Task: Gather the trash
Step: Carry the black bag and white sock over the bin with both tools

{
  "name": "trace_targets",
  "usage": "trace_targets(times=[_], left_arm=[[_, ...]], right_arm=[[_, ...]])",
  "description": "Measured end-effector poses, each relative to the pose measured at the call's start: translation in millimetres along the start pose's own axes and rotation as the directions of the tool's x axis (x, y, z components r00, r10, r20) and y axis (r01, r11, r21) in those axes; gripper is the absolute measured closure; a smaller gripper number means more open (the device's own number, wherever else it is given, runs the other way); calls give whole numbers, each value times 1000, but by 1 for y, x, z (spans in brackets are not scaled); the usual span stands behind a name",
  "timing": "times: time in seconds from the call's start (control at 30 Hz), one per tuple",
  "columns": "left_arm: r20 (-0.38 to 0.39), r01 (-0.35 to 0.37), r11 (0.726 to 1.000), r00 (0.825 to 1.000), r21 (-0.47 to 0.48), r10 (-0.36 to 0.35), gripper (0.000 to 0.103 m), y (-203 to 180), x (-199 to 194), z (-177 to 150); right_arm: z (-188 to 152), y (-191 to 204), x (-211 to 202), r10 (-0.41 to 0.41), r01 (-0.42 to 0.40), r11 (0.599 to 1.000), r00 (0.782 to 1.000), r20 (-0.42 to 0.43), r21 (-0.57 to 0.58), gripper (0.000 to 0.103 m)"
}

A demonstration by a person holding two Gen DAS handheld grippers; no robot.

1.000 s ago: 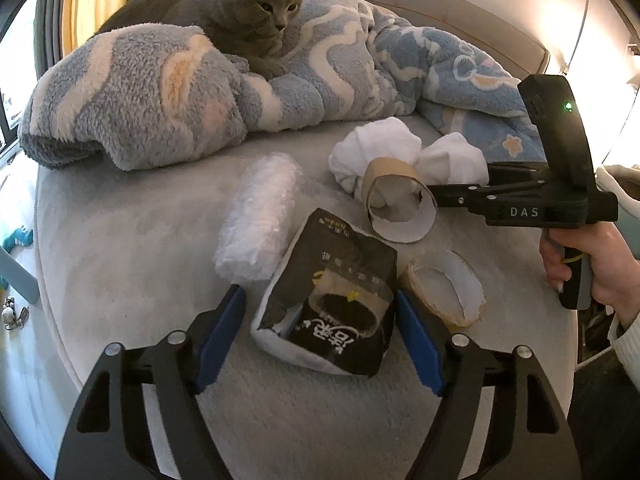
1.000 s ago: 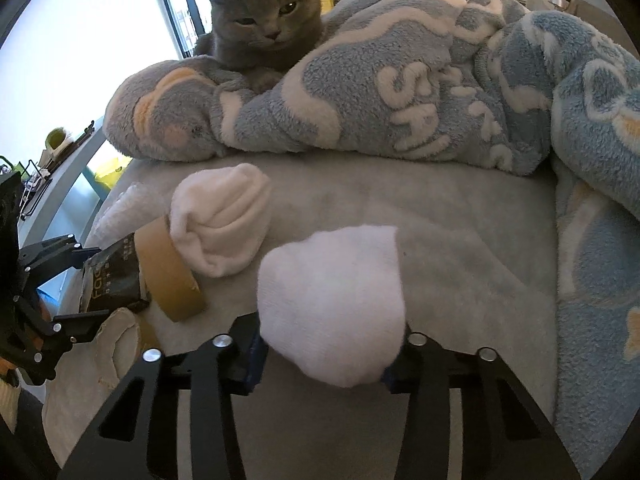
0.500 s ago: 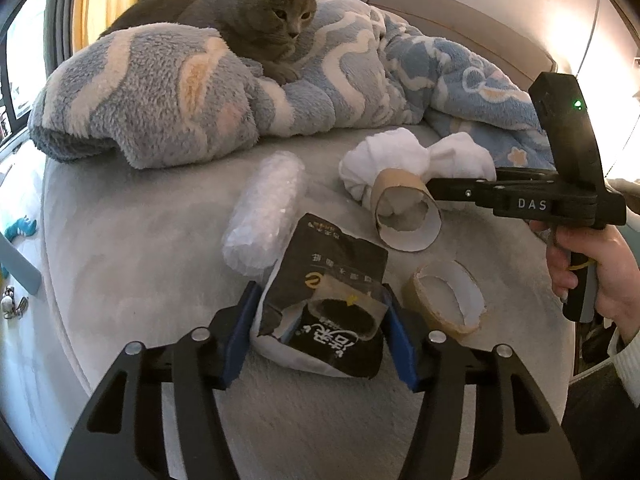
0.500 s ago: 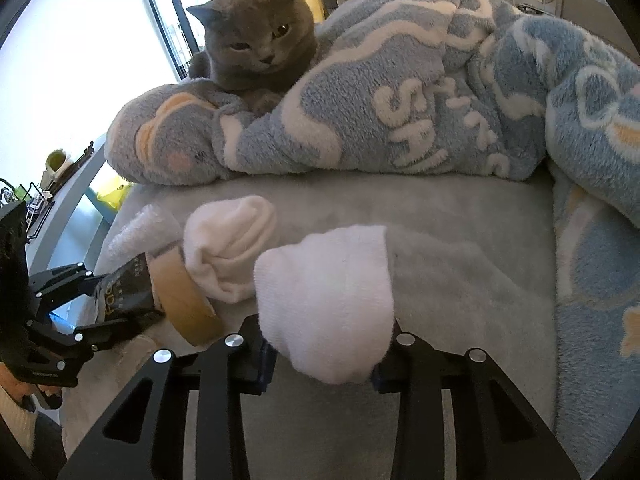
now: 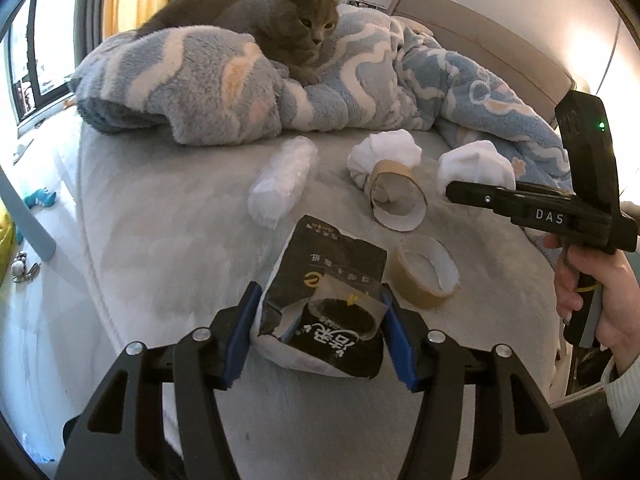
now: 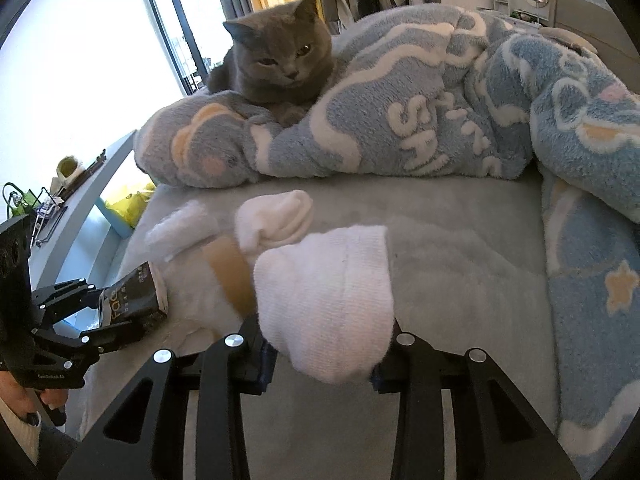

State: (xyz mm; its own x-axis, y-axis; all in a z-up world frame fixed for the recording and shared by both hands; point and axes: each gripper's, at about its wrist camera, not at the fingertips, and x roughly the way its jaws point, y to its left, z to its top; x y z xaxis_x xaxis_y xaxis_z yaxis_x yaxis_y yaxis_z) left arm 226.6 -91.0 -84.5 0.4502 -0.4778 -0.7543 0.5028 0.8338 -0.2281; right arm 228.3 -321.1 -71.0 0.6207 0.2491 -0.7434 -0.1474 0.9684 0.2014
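The black packet [image 5: 320,304] sits at the near edge of the bed [image 5: 168,240], clamped across its sides by the left gripper [image 5: 320,334], whose jaws have just closed on it for lifting away. The right gripper [image 6: 322,354] likewise pinches a white sock [image 6: 326,300], both presumably being gathered as trash while the cat [image 5: 288,24] watches from the blanket [image 5: 192,84].

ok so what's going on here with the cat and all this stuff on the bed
A person with a gripper in each hand is clearing trash off a grey bed. The left gripper is clamped on a torn black paper packet; the right gripper is clamped on a balled white fluffy sock. Two brown tape rolls, a clear crumpled plastic wrap and another white sock lie on the bed. A grey cat watches from the blue fleece blanket.
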Motion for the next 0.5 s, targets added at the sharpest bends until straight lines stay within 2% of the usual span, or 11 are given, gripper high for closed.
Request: trace_targets(times=[0.2,0.5], left_arm=[[39,-44,998,998,-42,46,42,-1,-27,-13],[37,-91,990,995,-107,96,42,7,-59,-41]], right_arm=[[-8,23,-14,34,-34,999,999,27,-13,67],[-21,58,-26,68,-67,997,997,39,-41,67]])
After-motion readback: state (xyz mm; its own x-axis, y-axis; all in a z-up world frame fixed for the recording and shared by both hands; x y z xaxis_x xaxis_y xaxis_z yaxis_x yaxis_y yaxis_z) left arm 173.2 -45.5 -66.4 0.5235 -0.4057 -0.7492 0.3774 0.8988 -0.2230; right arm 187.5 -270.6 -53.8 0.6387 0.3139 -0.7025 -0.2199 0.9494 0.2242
